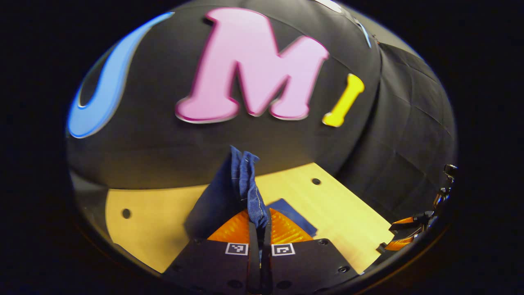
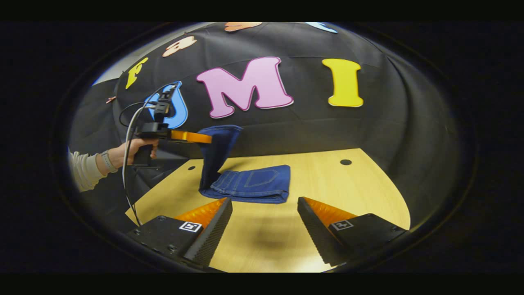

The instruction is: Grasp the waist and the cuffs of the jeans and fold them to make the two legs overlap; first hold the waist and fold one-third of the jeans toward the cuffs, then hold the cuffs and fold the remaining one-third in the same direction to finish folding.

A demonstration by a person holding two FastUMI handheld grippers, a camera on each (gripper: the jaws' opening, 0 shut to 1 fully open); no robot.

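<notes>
The dark blue jeans lie partly folded on the wooden table, back pocket up, with one end lifted into the air at their left. My left gripper is shut on that raised denim end, which stands up between its fingers. In the right gripper view the left gripper is held by a hand well above the table, the cloth hanging from it. My right gripper hovers open over bare table in front of the jeans, nothing between its fingers.
The black cloth wall runs close behind the table. Small round holes sit in the tabletop. A cable hangs from the left gripper. The right gripper shows at the far right of the left gripper view.
</notes>
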